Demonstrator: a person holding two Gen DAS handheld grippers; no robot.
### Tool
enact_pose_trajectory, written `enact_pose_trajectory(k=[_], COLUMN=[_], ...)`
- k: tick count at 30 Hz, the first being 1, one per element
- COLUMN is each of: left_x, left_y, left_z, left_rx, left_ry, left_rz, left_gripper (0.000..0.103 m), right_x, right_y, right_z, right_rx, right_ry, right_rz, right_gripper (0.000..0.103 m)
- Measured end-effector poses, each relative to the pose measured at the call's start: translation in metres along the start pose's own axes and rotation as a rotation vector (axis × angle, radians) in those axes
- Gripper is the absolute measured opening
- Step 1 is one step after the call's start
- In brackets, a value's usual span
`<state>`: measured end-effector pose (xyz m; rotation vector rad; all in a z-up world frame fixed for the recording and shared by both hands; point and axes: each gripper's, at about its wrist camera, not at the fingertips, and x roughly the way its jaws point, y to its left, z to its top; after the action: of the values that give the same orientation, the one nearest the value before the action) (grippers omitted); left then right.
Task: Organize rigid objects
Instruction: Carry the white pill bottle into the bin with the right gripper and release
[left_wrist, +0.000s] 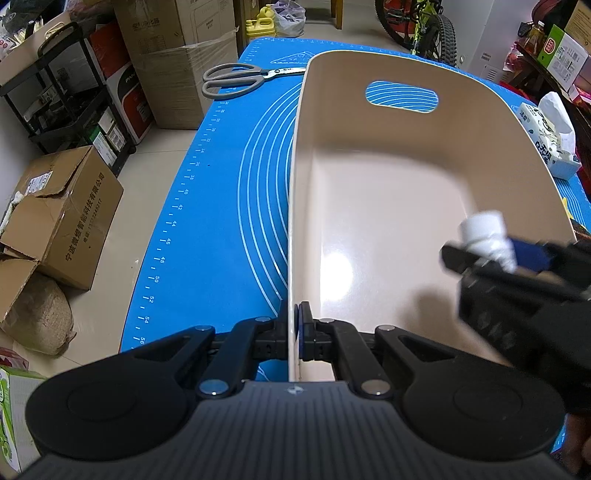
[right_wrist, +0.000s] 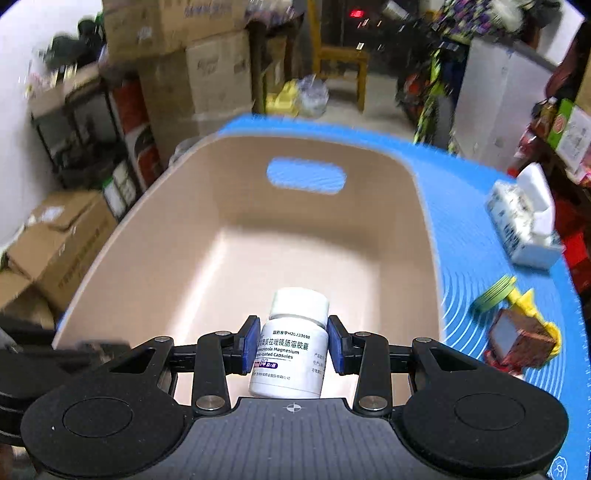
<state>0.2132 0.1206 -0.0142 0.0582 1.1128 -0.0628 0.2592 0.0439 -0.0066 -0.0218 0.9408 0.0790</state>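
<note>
A beige plastic bin (left_wrist: 406, 206) with a handle slot stands on the blue mat (left_wrist: 229, 206). My left gripper (left_wrist: 294, 332) is shut on the bin's left wall near its front corner. My right gripper (right_wrist: 290, 347) is shut on a white pill bottle (right_wrist: 291, 343) and holds it over the bin (right_wrist: 155, 236), inside its near end. The right gripper with the bottle (left_wrist: 484, 236) also shows at the right of the left wrist view. The bin's floor shows nothing in it.
Grey scissors (left_wrist: 236, 78) lie on the mat beyond the bin's left. A tissue pack (right_wrist: 524, 225), a green disc (right_wrist: 493, 291) and a brown-and-yellow object (right_wrist: 521, 339) lie right of the bin. Cardboard boxes (left_wrist: 62, 218) and shelves stand on the floor left.
</note>
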Motion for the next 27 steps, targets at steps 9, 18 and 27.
enact_pose_trajectory(k=[9, 18, 27], left_x=[0.0, 0.0, 0.0], left_y=[0.0, 0.0, 0.001], left_z=[0.0, 0.0, 0.001], left_rx=[0.0, -0.001, -0.002], left_ry=[0.002, 0.003, 0.005], left_rz=[-0.002, -0.002, -0.003], left_gripper=[0.005, 0.005, 0.005], right_x=[0.005, -0.037, -0.085], right_y=[0.001, -0.029, -0.079], right_z=[-0.004, 0.008, 0.021], right_rx=[0.005, 0.062, 0.081], right_ry=[0.041, -0.072, -0.169], right_rz=[0.013, 0.018, -0.051], right_gripper=[0.051, 0.075, 0.077])
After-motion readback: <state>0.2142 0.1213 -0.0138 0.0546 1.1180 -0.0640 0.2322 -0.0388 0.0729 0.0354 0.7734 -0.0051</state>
